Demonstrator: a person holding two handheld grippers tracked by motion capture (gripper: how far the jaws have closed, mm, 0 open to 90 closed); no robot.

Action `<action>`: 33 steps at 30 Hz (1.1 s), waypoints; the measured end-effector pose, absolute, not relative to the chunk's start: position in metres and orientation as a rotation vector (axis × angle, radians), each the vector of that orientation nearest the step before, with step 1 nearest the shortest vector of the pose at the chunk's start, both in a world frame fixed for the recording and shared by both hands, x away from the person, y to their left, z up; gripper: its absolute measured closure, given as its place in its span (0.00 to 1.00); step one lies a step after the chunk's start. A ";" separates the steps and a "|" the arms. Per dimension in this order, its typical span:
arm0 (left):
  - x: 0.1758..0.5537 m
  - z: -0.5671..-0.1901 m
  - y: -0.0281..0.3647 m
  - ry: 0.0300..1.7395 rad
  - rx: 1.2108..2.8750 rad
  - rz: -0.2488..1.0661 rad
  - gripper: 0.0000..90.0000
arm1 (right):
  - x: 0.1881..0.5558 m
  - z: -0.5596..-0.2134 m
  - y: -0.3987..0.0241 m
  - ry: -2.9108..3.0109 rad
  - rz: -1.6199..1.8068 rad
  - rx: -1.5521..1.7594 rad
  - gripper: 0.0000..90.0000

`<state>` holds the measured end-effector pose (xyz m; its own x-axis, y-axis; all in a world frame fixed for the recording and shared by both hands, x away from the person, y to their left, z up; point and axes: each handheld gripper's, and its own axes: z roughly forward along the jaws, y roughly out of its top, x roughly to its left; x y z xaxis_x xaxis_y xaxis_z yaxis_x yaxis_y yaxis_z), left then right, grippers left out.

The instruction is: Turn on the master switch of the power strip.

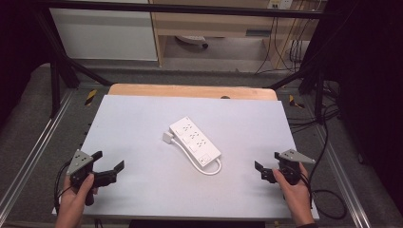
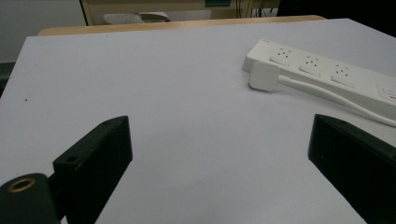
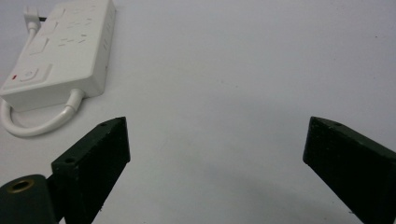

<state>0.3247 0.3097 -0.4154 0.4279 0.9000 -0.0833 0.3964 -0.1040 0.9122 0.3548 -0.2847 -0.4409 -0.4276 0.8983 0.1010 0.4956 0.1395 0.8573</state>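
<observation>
A white power strip (image 1: pixel 195 141) lies diagonally in the middle of the pale table top (image 1: pixel 142 118). Its white plug (image 1: pixel 168 137) rests beside its far left end, and its cable (image 1: pixel 212 169) loops out of the near end. My left gripper (image 1: pixel 109 160) is held low at the front left, open, with nothing between its jaws. In the left gripper view the strip (image 2: pixel 327 74) and plug (image 2: pixel 264 75) lie ahead to the right of the gripper (image 2: pixel 219 154). My right gripper (image 1: pixel 267 161) is open and empty at the front right. In the right gripper view the strip (image 3: pixel 60 46) sits at the upper left, beyond the gripper (image 3: pixel 217 154).
A wooden board edge (image 1: pixel 190 90) runs along the table's far side. Black frame posts (image 1: pixel 57 80) stand at both back corners, and cables (image 1: pixel 328 142) trail on the floor to the right. A person's hands (image 1: pixel 76 204) hold the grippers at the front edge.
</observation>
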 end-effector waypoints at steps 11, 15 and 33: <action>0.325 -0.415 0.309 1.122 1.706 0.632 0.07 | 0.353 -0.438 -0.281 1.978 1.232 1.325 0.07; 0.326 -0.416 0.308 1.123 1.711 0.628 0.07 | 0.353 -0.436 -0.277 1.970 1.255 1.327 0.05; 0.325 -0.416 0.308 1.120 1.710 0.618 0.07 | 0.343 -0.412 -0.273 1.876 1.428 1.282 0.05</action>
